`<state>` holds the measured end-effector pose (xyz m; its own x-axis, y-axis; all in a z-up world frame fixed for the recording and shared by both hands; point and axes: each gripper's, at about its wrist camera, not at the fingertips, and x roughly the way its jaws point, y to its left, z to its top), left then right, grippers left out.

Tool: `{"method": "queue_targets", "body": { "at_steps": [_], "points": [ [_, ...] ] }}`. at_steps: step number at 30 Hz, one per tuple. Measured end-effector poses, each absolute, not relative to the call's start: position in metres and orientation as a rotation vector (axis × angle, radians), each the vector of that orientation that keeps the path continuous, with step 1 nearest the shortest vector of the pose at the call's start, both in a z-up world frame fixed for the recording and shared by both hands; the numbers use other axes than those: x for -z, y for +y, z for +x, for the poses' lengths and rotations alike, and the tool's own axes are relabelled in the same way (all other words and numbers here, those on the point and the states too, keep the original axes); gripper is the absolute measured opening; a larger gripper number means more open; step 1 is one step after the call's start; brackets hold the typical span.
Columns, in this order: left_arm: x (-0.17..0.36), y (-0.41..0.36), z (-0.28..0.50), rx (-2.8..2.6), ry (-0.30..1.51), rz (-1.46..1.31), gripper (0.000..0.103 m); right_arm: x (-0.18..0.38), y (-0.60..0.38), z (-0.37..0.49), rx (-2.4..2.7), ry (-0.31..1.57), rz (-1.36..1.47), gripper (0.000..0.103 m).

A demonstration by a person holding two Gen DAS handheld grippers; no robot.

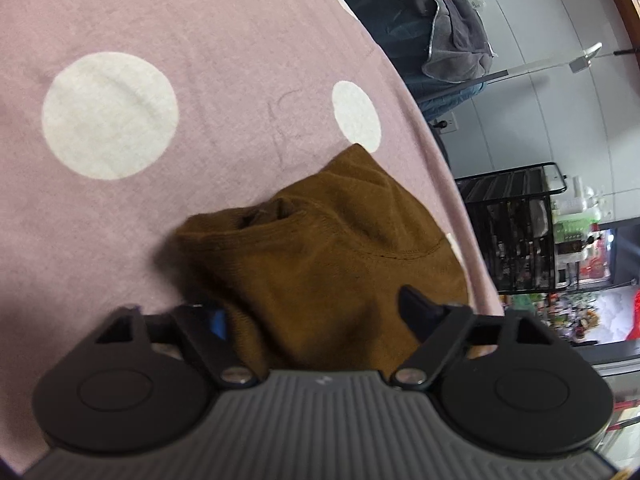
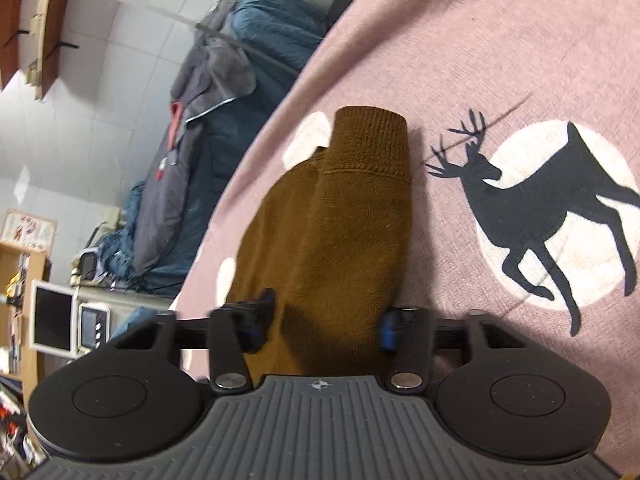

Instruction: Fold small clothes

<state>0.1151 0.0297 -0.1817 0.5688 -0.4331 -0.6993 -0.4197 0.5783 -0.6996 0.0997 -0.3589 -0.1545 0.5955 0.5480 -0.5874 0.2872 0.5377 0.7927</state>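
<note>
Left wrist view: the left gripper (image 1: pixel 316 312) has its two black fingers (image 1: pixel 416 312) standing apart, one on each side of a brown knitted garment (image 1: pixel 320 248). The cloth bulges up between them, but whether the pads actually press on it cannot be told from here (the near finger is half buried in the fabric). The garment lies bunched on a pink blanket (image 1: pixel 200 32) with white dots (image 1: pixel 110 114), close to the blanket's right edge, where the bed drops away to a tiled floor and a black wire rack (image 1: pixel 516 232).

In the right wrist view, the right gripper (image 2: pixel 324 320) likewise straddles the garment (image 2: pixel 340 240); its blue-tipped fingers (image 2: pixel 388 328) sit at the cloth's two sides, spread and seemingly touching it, though a firm clamp is not clear. Beyond them the garment runs out to a ribbed cuff (image 2: pixel 372 136) pointing away from the camera. It lies near the blanket's left edge, just beside a black deer silhouette (image 2: pixel 540 208) in a white circle. Past that edge a blue quilt (image 2: pixel 224 120) lies heaped on the floor.
</note>
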Motion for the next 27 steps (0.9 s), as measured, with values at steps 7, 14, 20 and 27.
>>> {"method": "queue_targets", "body": {
  "at_steps": [7,14,20,27],
  "points": [
    [0.182,0.035,0.108,0.007,1.032,-0.970,0.033,0.159,-0.360,0.093,-0.142,0.976,1.069,0.021],
    [0.152,0.017,0.119,0.044,1.066,-0.772,0.024,0.137,-0.348,0.096,-0.127,0.980,0.936,0.019],
    [0.121,-0.005,0.121,0.094,1.073,-0.629,0.018,0.114,-0.347,0.099,-0.170,0.937,0.849,0.018],
    [0.080,-0.051,0.115,0.194,1.041,-0.470,0.015,0.077,-0.359,0.101,-0.195,0.878,0.688,0.018]
  ]
}}
